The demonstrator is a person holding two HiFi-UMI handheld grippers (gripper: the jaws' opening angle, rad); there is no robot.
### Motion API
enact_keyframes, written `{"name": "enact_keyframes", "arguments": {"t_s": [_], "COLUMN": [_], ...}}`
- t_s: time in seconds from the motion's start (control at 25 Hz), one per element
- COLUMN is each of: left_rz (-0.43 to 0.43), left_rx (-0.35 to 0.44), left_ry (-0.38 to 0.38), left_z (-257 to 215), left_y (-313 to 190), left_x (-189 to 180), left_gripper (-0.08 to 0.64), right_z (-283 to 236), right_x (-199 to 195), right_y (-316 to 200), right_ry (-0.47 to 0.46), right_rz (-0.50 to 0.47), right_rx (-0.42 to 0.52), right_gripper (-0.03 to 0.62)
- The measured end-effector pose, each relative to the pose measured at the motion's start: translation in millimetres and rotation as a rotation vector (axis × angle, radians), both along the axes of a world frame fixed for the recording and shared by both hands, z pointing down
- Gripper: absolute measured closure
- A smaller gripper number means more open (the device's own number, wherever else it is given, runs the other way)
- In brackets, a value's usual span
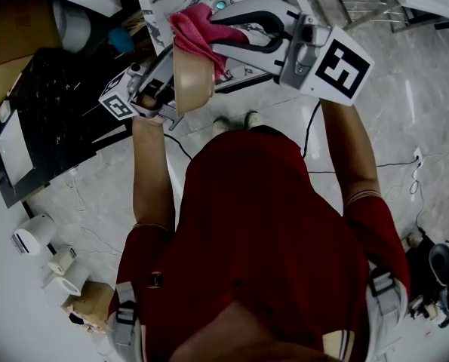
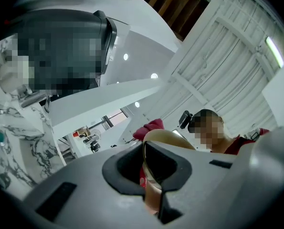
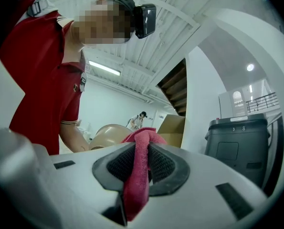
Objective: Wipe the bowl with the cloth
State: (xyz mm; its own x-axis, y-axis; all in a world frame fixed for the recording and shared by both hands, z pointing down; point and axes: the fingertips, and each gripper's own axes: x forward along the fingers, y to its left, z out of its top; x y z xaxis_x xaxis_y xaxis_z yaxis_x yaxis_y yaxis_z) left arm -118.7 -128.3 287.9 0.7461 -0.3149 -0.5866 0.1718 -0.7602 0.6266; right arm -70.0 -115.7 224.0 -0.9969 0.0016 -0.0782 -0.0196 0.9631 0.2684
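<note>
Head view: tan bowl (image 1: 194, 81) held in the air on its side, just short of the marble bench (image 1: 155, 7) edge; red cloth (image 1: 195, 23) lies over its upper rim.
Left claw (image 2: 153, 178): clamped on the bowl's rim, one jaw inside, one outside.
Right claw (image 3: 136, 168): narrow, pinching a fold of the cloth.

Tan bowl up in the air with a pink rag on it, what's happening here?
A person in a red shirt holds tongs in each hand. The left tongs are shut on the rim of a tan round bowl held in the air. The right tongs grip a crumpled pink-red cloth lying against the bowl's upper edge, so wiping seems under way.
</note>
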Motion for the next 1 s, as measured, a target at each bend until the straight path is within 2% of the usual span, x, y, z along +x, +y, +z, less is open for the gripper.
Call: {"name": "enact_keyframes", "arguments": {"t_s": [0.28, 0.68, 1.0], "left_rz": [0.002, 0.021, -0.006], "left_rx": [0.03, 0.022, 0.003], "left_ry": [0.092, 0.197, 0.273], "left_z": [-9, -20, -24], "left_y": [2, 1, -2], "left_x": [-6, -8, -13], "left_gripper": [0.537, 0.537, 0.537], "right_z": [1, 14, 28], "right_x": [-8, -13, -15], "right_y": [-6, -16, -16], "right_ry": [-0.045, -0.092, -0.101], "right_rz": [0.005, 0.04, 0.084], "right_rx": [-0.043, -0.146, -0.186], "right_gripper": [0.525, 0.525, 0.525]}}
